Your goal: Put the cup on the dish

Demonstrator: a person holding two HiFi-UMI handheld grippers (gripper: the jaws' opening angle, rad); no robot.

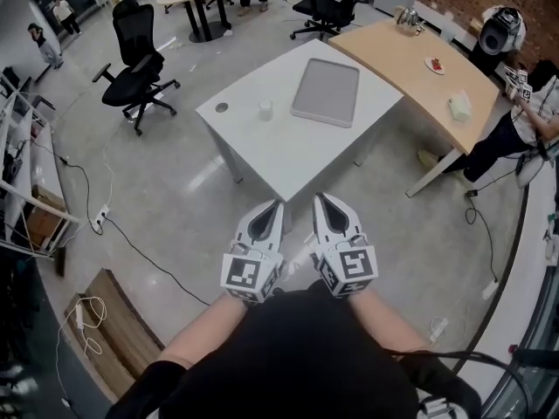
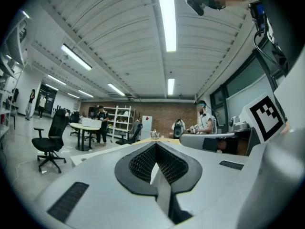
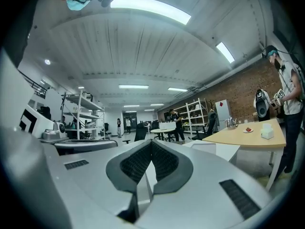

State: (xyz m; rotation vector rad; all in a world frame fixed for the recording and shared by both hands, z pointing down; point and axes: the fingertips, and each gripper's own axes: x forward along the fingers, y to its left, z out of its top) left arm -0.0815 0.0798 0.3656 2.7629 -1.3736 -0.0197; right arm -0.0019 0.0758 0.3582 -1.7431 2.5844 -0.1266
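Observation:
A small white cup [image 1: 265, 109] stands on the white table [image 1: 288, 151], just left of a flat grey rectangular dish [image 1: 325, 92]. Both grippers are held side by side close to my body, over the floor and short of the table's near corner. My left gripper [image 1: 276, 204] is shut with nothing between its jaws, and the left gripper view shows its pads [image 2: 143, 163] meeting. My right gripper [image 1: 320, 198] is also shut and empty, its pads [image 3: 164, 162] pressed together in the right gripper view. Neither gripper view shows the cup or the dish.
A curved wooden table [image 1: 419, 68] with small items adjoins the white table on the right, and a person [image 1: 528, 116] stands by it. Black office chairs [image 1: 135, 68] stand at the left. Cables [image 1: 131, 243] and a wooden board [image 1: 109, 330] lie on the floor.

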